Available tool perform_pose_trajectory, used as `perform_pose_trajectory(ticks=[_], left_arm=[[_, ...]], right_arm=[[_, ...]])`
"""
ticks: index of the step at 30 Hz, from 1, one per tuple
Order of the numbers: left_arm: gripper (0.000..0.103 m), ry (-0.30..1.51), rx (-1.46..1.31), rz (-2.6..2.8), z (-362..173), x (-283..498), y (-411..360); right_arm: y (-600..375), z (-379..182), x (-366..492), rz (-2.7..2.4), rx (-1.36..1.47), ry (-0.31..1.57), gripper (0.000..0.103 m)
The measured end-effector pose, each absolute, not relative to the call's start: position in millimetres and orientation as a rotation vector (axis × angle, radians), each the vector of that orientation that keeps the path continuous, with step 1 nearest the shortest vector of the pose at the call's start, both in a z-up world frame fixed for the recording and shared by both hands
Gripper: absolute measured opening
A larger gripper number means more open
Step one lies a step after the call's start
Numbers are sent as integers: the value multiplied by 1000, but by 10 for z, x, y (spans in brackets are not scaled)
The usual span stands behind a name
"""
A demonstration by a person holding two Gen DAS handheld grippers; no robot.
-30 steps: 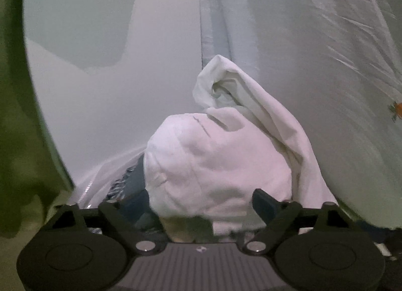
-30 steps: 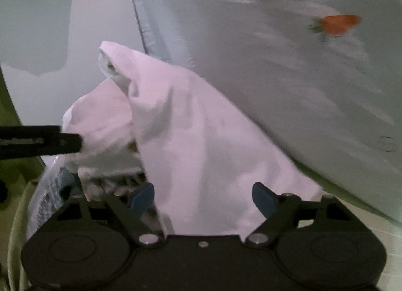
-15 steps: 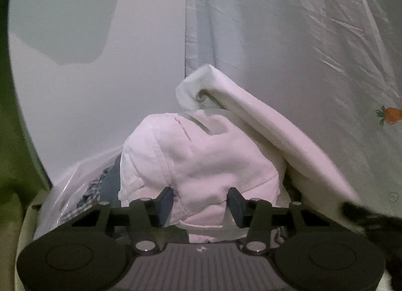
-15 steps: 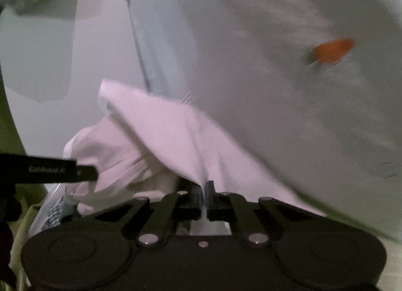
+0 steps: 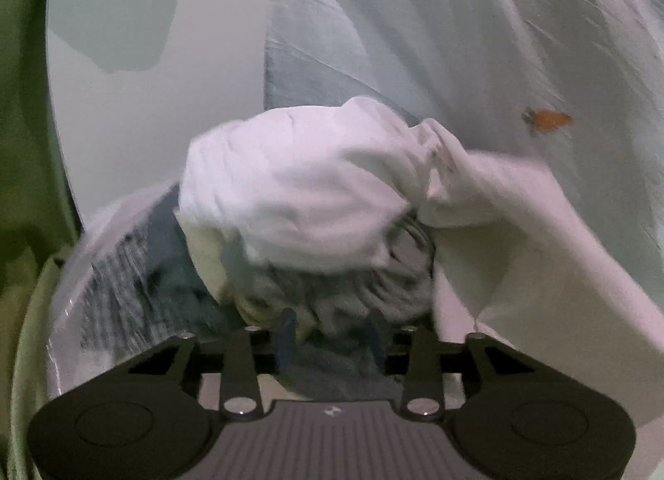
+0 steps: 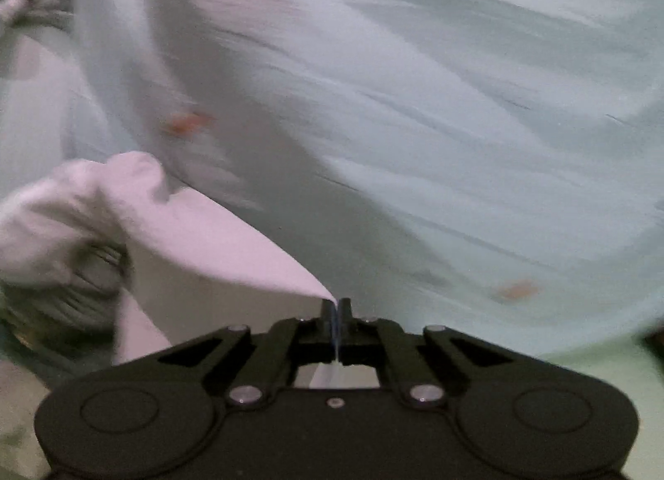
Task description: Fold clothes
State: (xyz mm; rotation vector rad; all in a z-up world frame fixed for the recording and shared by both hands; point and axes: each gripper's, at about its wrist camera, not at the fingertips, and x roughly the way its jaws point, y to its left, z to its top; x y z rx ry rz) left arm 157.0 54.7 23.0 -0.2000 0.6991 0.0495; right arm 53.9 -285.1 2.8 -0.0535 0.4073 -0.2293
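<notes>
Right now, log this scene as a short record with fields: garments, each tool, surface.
white garment: bunched on a heap of clothes, one end stretched taut toward the right tool
grey garment: under the white garment, just ahead of the left tool
left tool: partly closed, grey cloth between its fingers; whether the pads press on it cannot be told
right tool: shut on an edge of the white garment
sheet: pale, with small orange prints, blurred behind the garments
</notes>
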Motion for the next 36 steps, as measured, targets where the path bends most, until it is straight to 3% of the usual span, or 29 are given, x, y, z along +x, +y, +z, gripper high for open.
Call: perform_pose_trajectory(ticks=[5,11,18,20,21,22,25,29,33,36], left_arm=[[48,741,-233,15,139,1252,40],[52,799,-235,-32,99,1021,-572],[59,829,-235,-55,12,900,-995],[61,849,-236,-60,-44,949,-1067],[62,858,-234,-60,-73,984,-1092],[64,866,-231,-57,-105,1031,-1100],[65,902,-219,-44,-204,1222,-1120],[65,970,-207,-48,-313,1549,-1095],[69,989,-186,-48,-432,1838,-1040],[69,1011,-227,-40,-559,2092,-947]], right_arm=[[-3791,-163,-52,-438,-23,502,0],[-4665,-100,-424,-635,-132,479,0],[-5857,-187,-574,-874,1,549,3],[-6053,-290,-500,-869,95,606,20],[-6080,-355,-505,-839,157,616,39],[-6077,-408,-505,-813,192,618,50],[-5896,-611,-499,-740,289,643,60],[-5731,-890,-424,-693,468,707,63],[-5636,-1138,-401,-687,655,757,78],[-5615,-1323,-342,-698,781,803,79]])
